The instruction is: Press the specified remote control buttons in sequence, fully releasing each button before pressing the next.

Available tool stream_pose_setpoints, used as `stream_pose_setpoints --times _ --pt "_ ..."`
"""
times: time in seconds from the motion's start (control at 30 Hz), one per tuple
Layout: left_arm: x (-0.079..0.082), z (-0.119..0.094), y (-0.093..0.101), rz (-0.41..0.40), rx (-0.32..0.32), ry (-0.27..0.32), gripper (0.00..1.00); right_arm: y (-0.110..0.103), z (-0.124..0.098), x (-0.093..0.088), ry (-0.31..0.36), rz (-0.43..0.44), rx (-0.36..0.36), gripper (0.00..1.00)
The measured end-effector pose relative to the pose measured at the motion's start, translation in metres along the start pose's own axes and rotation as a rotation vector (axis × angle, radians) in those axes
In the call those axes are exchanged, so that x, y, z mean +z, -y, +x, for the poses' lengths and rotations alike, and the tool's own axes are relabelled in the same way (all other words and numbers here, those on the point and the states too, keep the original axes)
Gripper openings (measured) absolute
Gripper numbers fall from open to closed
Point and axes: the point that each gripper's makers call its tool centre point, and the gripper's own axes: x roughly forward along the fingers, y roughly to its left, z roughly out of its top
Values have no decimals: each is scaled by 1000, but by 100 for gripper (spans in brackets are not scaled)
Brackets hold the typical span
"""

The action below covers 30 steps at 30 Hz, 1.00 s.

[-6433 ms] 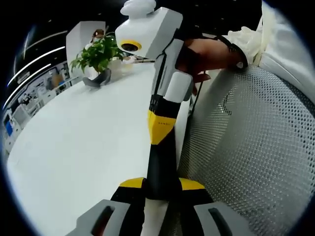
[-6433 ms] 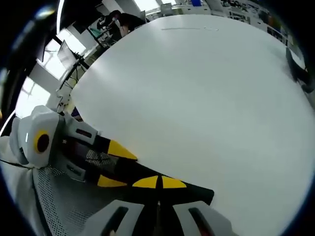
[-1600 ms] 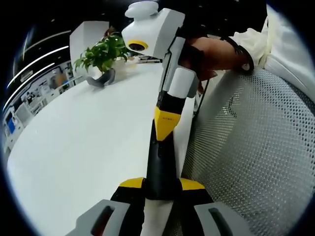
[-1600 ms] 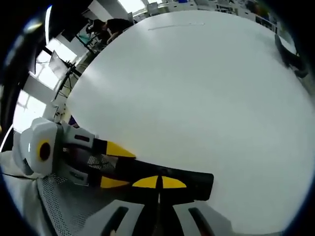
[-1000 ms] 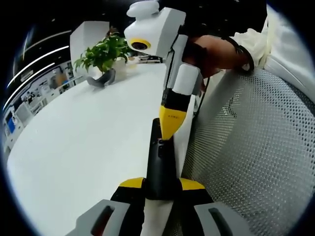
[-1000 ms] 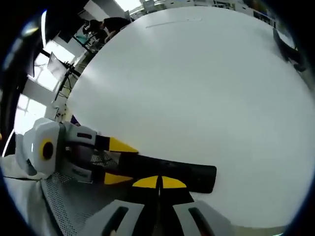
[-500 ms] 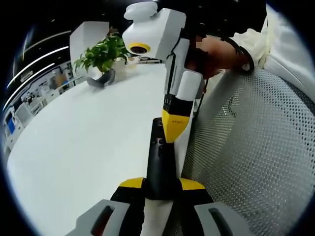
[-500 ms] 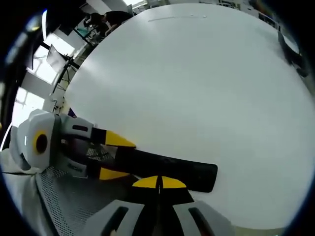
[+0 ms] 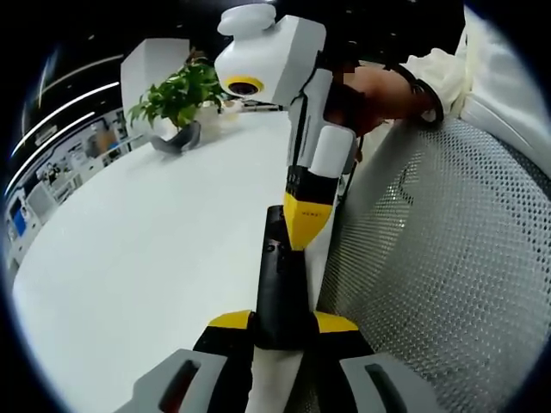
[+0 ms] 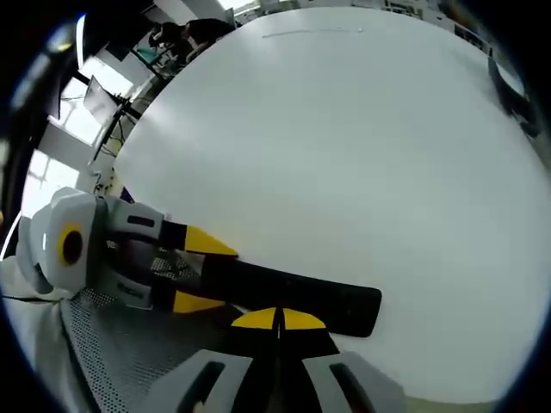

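Observation:
A long black remote control [image 9: 277,284] stands up from my left gripper [image 9: 282,323], whose yellow-tipped jaws are shut on its lower end. My right gripper [image 9: 306,225] comes down from above with its jaws shut, and its yellow tip lies against the remote's upper face beside small buttons. In the right gripper view the remote [image 10: 297,295] lies across the table's edge. My right gripper [image 10: 277,320] is closed at the remote's near side, and the left gripper [image 10: 205,273] clamps its left end.
The white table [image 9: 155,232] reaches back to a potted plant [image 9: 176,93]. A grey mesh chair [image 9: 430,267] sits close on the right. A hand [image 9: 379,86] with a white sleeve holds the right gripper. People and desks [image 10: 185,34] stand beyond the table's far edge.
Over the last seconds my right gripper's tip has shifted slightly up and sideways on the remote. In the last half second almost nothing has moved. The left gripper keeps its hold.

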Motion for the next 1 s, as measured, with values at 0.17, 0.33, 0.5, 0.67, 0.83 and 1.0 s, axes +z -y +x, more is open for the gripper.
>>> stream_pose_setpoints --times 0.17,0.33,0.5,0.67,0.83,1.0 --pt "0 0 0 1 0 -1 25 0 0 0 1 0 -2 0" --pt "0 0 0 2 0 -1 25 0 1 -1 -6 -22 -21 0" --pt "0 0 0 3 0 -3 25 0 1 -2 -6 -3 -8 0" --pt "0 0 0 4 -1 -3 25 -1 2 -2 -11 -25 -26 0" --pt "0 0 0 5 -1 -2 25 0 0 -1 -13 37 -2 0" --pt "0 0 0 6 -1 -2 25 -2 0 1 -2 66 19 0"
